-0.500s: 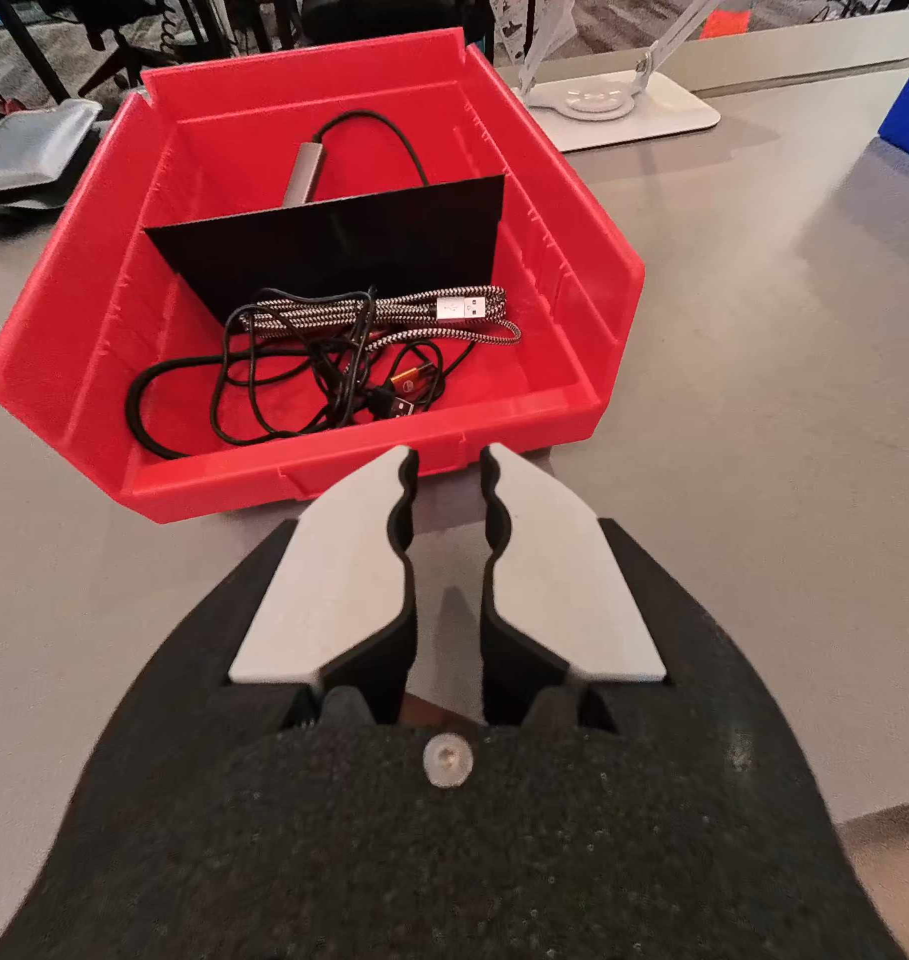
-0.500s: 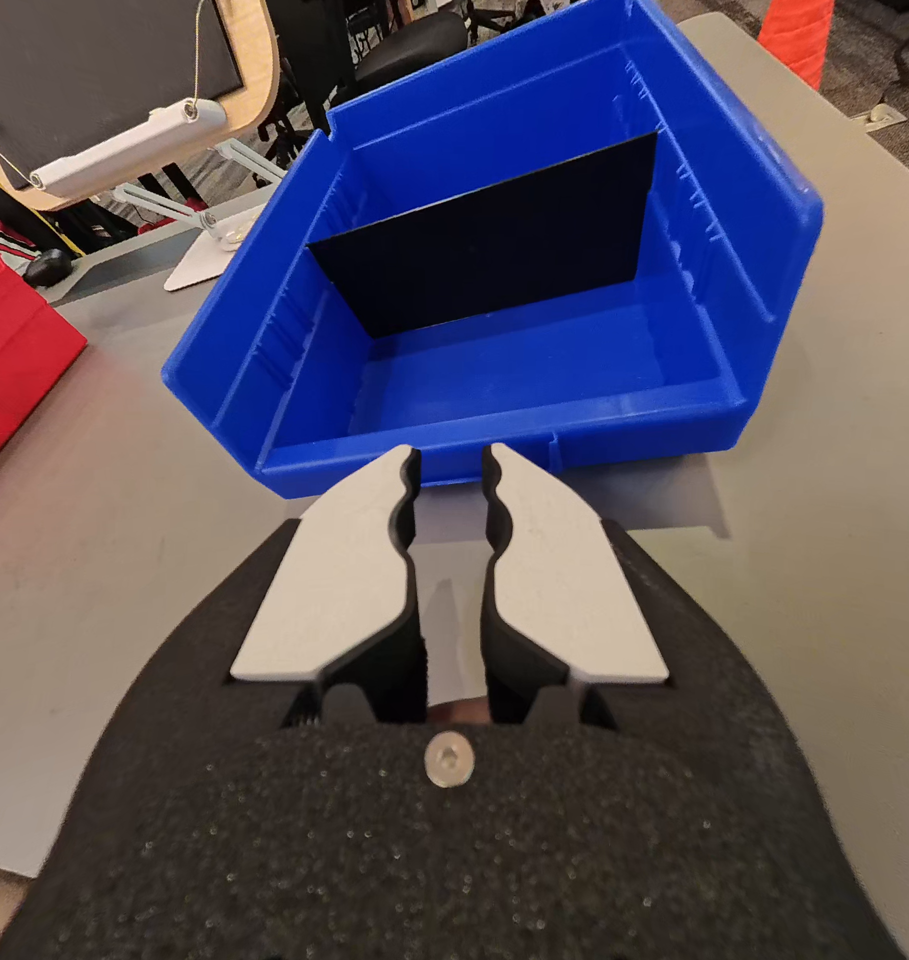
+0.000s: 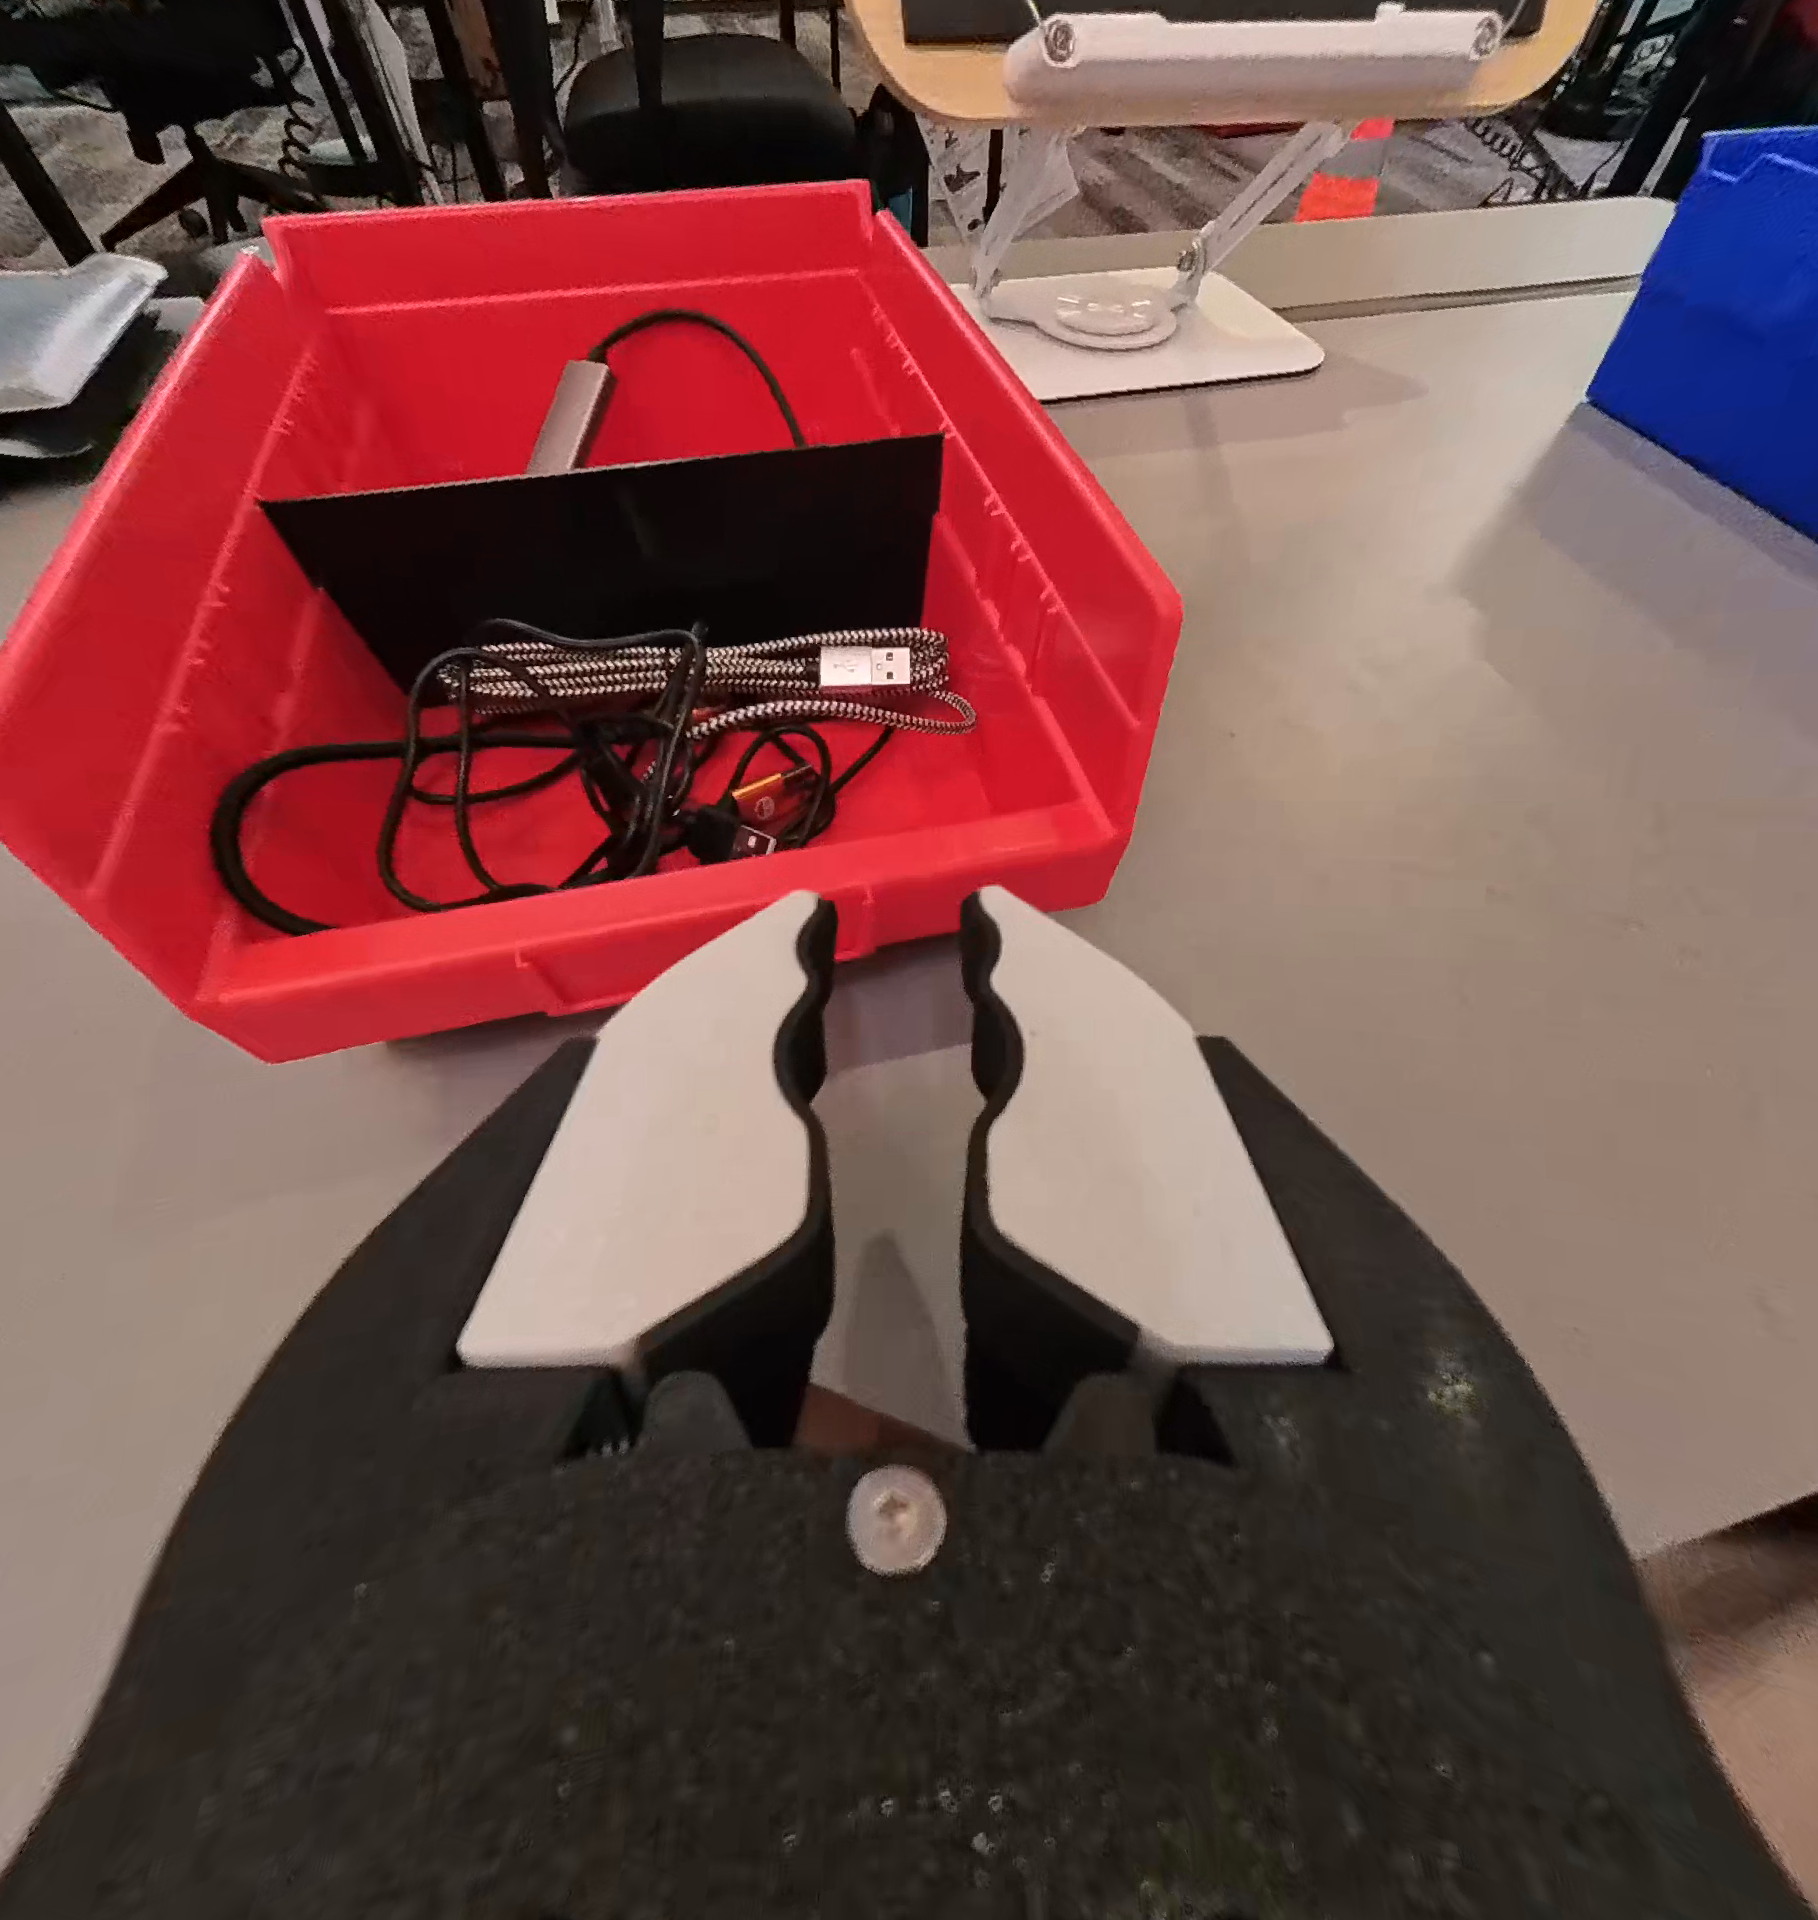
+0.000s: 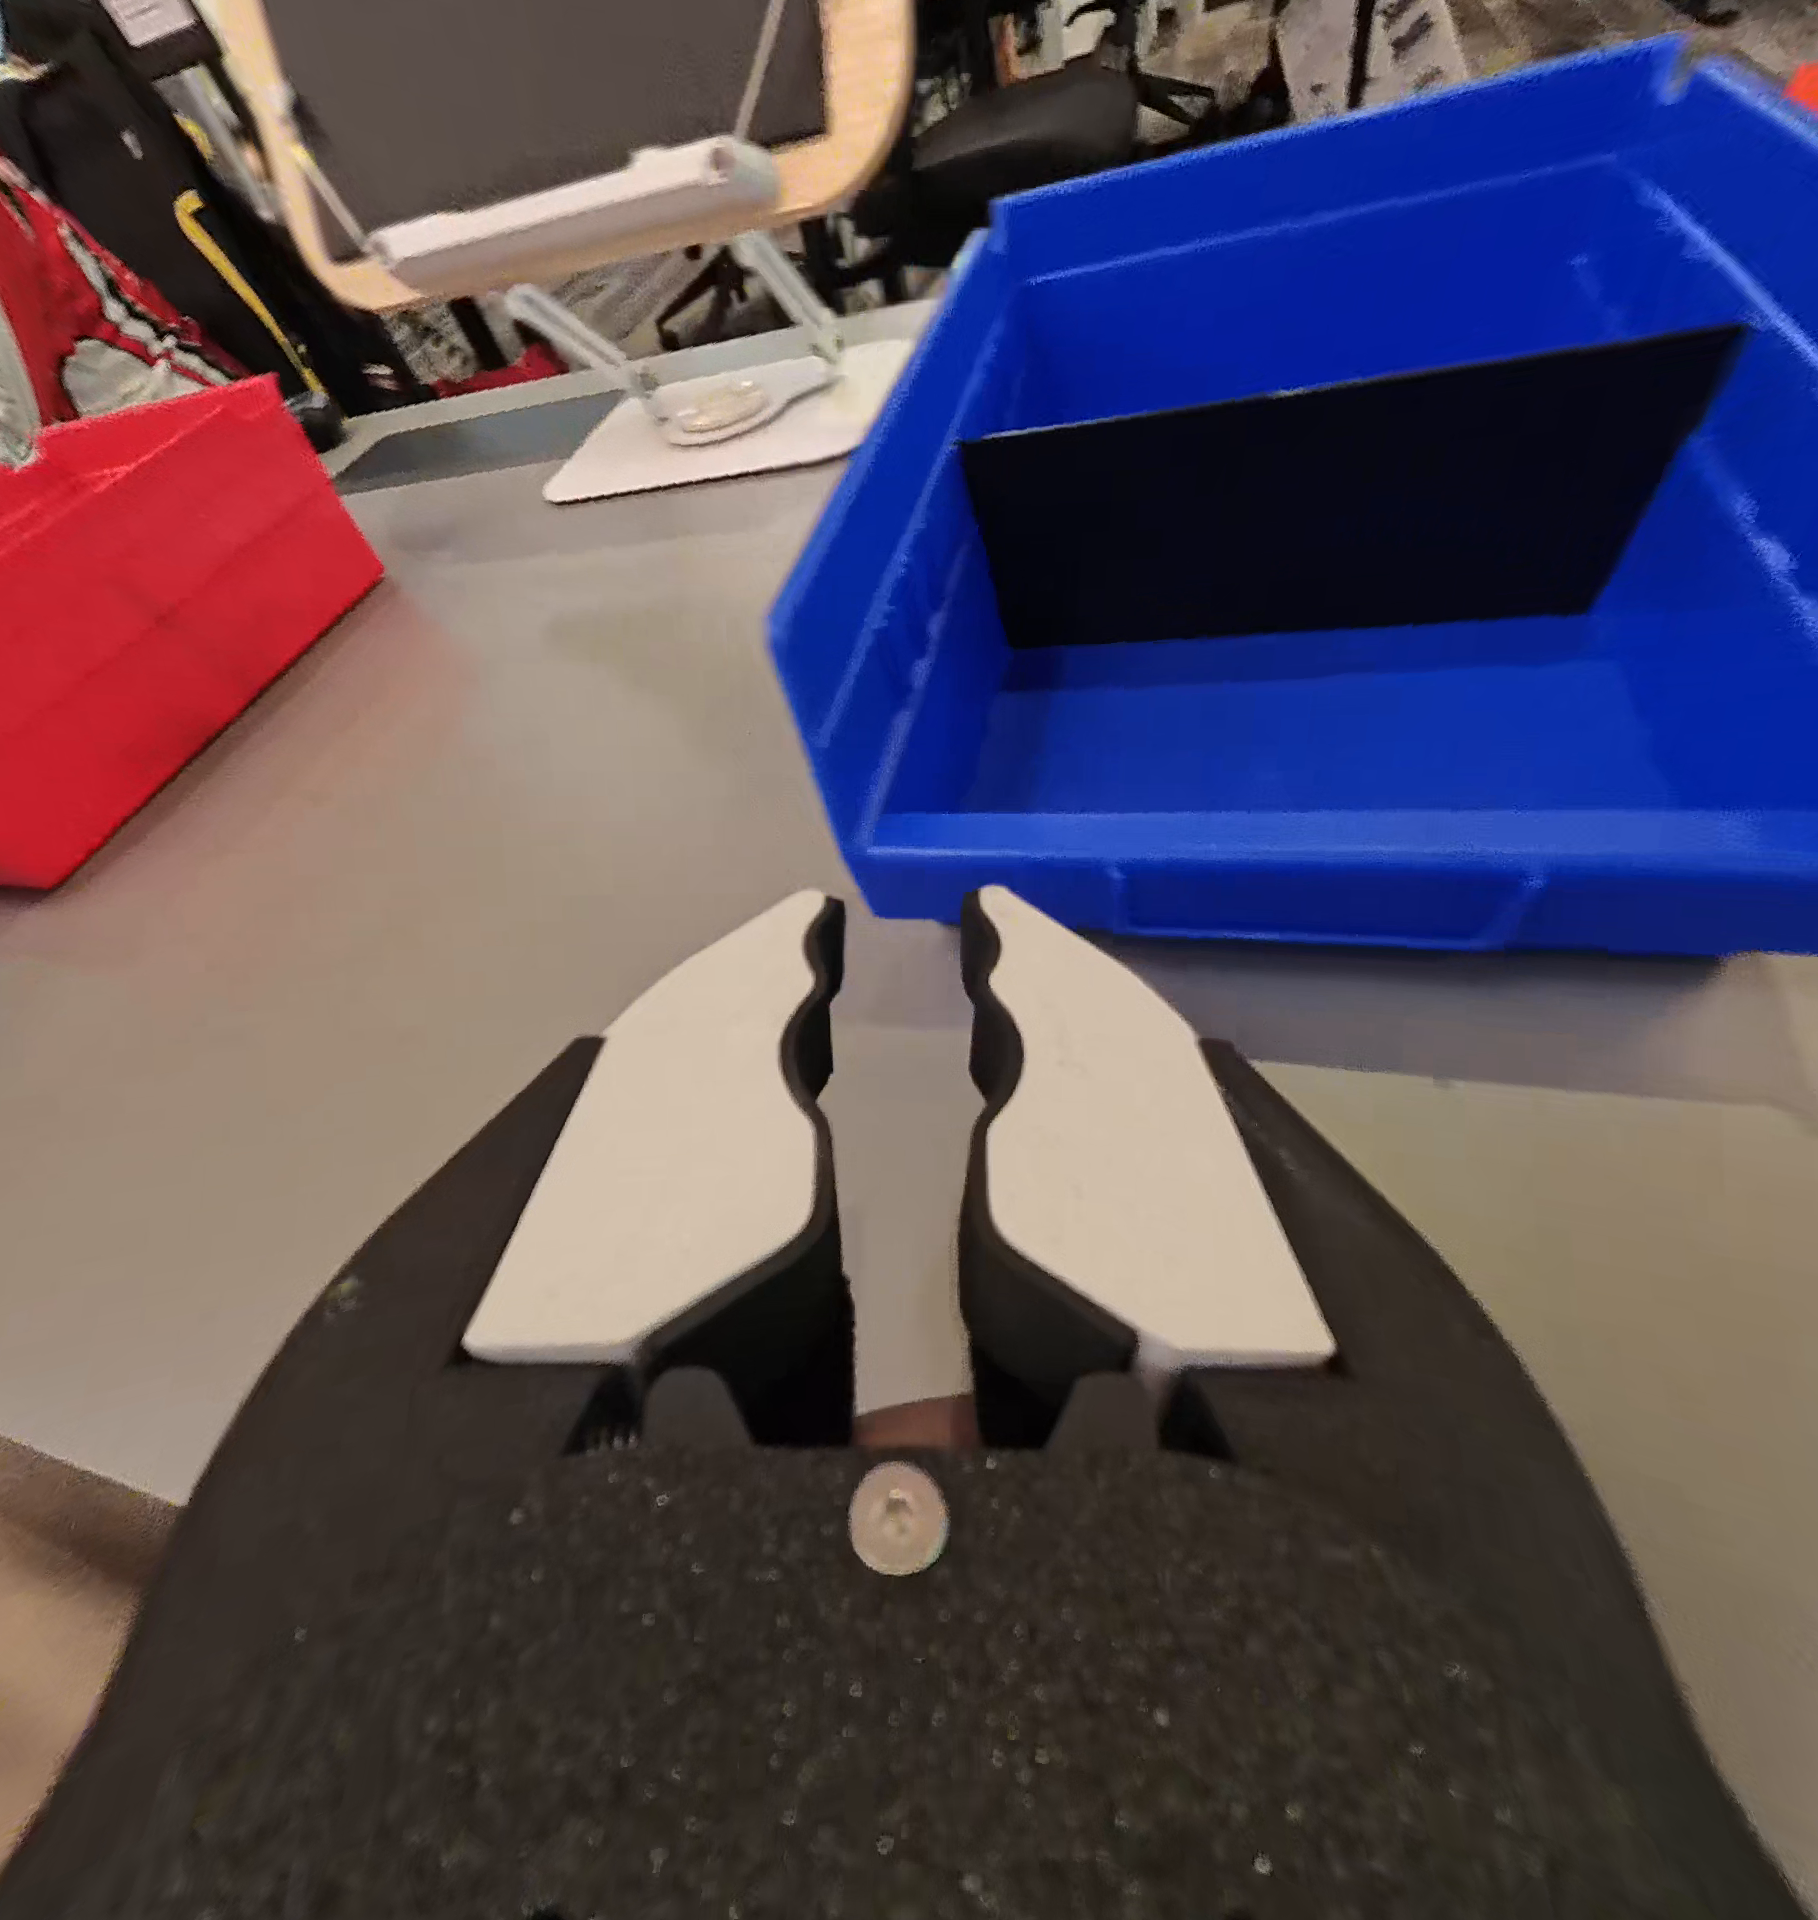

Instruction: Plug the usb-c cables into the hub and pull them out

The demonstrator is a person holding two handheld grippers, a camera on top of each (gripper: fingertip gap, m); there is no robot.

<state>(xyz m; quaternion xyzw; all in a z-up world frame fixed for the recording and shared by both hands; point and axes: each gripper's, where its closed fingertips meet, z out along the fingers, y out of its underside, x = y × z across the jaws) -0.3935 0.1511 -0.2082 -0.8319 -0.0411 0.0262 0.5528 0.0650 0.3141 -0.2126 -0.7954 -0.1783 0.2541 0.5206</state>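
1. leftmost, red bin [image 3: 105,665] on grey surface [image 3: 1404,831]: hub [image 3: 564,410] in rear compartment behind black divider [image 3: 614,540], usb-c cables [image 3: 614,769] tangled in front compartment.
2. left tool [image 3: 894,925] just before bin's front wall, released, holding nothing.
3. right tool [image 4: 900,925] likewise released, nr blue bin [image 4: 1300,883].

Bright, even indoor light from above. Soft shadows on the grey tabletop [image 3: 1404,831] beside the red bin [image 3: 105,644] and under the blue bin [image 4: 1300,873]. Mild glare on the tabletop. Strong wide-angle bending at the edges. Right wrist view slightly blurred; background soft.
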